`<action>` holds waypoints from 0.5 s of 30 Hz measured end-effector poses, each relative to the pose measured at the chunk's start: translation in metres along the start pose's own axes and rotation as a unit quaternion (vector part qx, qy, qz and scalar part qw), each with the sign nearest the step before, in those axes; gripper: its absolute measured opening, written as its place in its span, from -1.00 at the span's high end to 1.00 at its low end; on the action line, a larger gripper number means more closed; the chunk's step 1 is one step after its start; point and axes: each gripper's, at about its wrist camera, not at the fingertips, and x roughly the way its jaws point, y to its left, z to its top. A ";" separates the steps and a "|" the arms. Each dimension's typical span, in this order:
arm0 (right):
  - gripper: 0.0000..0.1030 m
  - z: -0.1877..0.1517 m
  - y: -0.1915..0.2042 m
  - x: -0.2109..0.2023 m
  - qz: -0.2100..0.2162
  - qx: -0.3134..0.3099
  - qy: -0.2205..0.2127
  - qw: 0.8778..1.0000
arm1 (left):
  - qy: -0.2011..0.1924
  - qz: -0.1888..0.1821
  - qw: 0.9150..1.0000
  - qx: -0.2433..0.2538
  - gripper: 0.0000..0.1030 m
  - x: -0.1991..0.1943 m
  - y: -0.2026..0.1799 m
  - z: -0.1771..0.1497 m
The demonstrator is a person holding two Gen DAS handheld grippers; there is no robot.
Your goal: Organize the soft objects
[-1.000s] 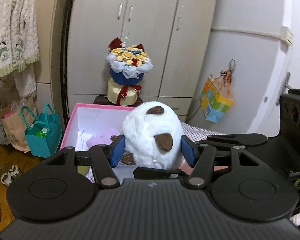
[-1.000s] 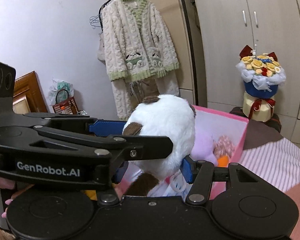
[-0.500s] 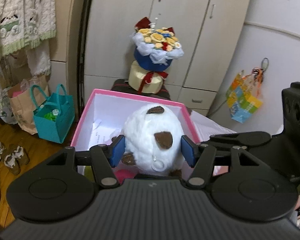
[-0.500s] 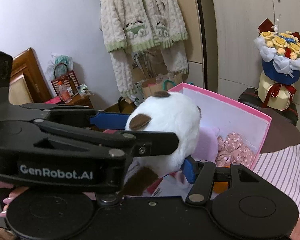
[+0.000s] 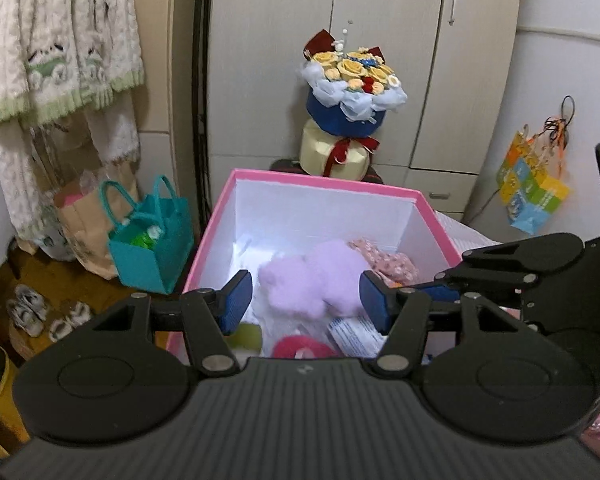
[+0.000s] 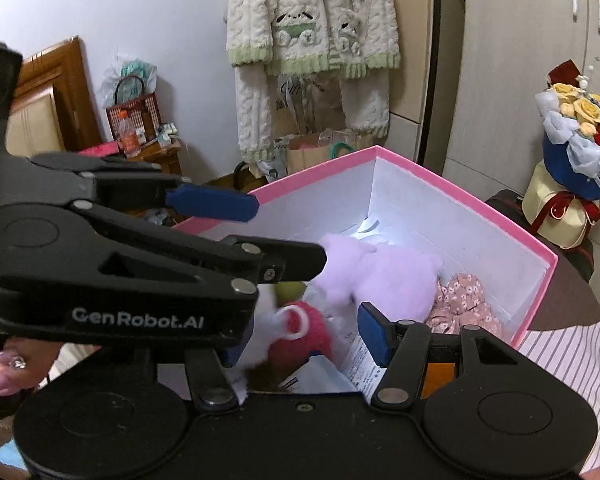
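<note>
Your left claw [image 5: 306,298] hangs over the near edge of the pink box [image 5: 324,182]. Its two blue pads stand apart, and nothing is pinched between them — they hold only air. In the left wrist view, the fluffy purple toy [image 5: 320,276] lies deep in the box behind that gap, not touching either pad.

Your right claw [image 6: 304,334] is over the same box, from the other side. Its right pad stands clear, with nothing on it. Its left pad is hidden behind the arm of the left claw, so you cannot see all of it, but no toy sits in the gap.

In the right wrist view, the purple toy sits in the middle of the box. A pink flowery cloth [image 6: 462,304] lies at 3 o'clock from it, just beside it. A round red toy [image 6: 300,336] with a white ring lies at 7 o'clock from the purple one. Near the red toy, at the bottom of the view, you can see a bit of white and brown fur [image 6: 260,372] and some papers.

A flower bouquet [image 5: 354,92] stands past the box, at 12 o'clock. A teal bag [image 5: 152,240] sits on the floor at 9 o'clock.
</note>
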 end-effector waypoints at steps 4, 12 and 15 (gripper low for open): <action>-0.23 -0.007 0.004 -0.012 -0.007 0.012 -0.016 1.000 | -0.017 0.007 1.000 -0.003 -0.13 -0.015 0.003 -0.002; -0.23 -0.032 0.016 -0.054 -0.016 0.034 -0.051 0.998 | -0.031 -0.005 0.999 -0.004 -0.15 -0.050 0.003 -0.006; -0.24 -0.039 0.023 -0.070 -0.028 0.037 -0.061 0.997 | -0.030 -0.017 0.999 -0.001 -0.17 -0.061 -0.001 -0.009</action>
